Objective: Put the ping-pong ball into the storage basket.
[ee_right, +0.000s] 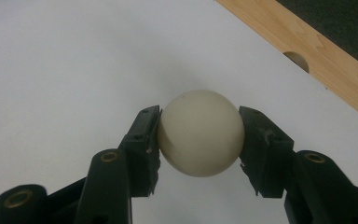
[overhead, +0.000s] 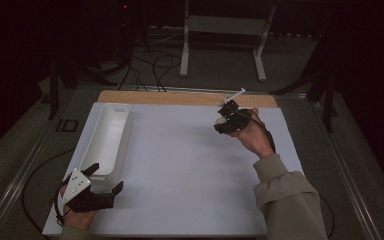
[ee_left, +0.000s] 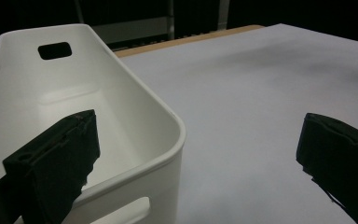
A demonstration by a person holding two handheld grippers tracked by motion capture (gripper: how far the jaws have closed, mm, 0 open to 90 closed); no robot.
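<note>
Right gripper (overhead: 224, 121) clamps a cream ball (ee_right: 200, 133) near the table's far right edge; white bin (overhead: 106, 137) lies well apart along the left edge, beside the open left gripper (overhead: 105, 178).

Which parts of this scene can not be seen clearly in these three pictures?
- Ball: in the right gripper view its two sides are covered by the right gripper; in the high view it is too small to tell its surface.
- White bin: in the left gripper view one jaw of the left gripper hides part of its floor, and the bottom edge cuts its near wall.
- Room behind the table: too dark in the high view.
</note>
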